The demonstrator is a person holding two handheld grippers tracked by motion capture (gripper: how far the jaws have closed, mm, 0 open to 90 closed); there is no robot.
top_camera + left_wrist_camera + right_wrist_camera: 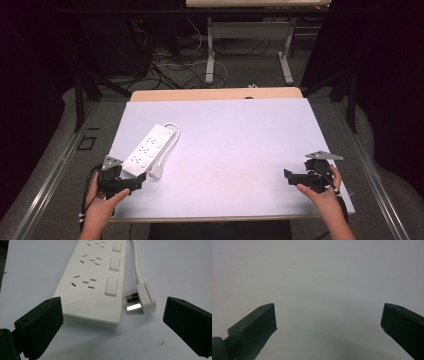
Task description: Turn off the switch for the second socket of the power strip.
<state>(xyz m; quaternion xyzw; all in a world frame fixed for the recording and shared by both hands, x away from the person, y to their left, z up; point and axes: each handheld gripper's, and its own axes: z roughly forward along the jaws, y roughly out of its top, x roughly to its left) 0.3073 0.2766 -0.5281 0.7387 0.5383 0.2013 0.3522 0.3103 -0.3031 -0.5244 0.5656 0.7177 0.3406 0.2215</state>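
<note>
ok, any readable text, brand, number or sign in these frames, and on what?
None readable.
Power strip: no print shows on its white face, sockets or three rocker switches.
Plug: plain white, no marking visible.
Left gripper and right gripper: black jaws bare, no label.
Table: only faint stains.

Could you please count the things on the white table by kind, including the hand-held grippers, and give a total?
Power strip, white, with its cable and plug: 1
Hand-held grippers, black: 2, the left hand-held gripper and the right hand-held gripper, both open and holding nothing
Total: 3
</note>
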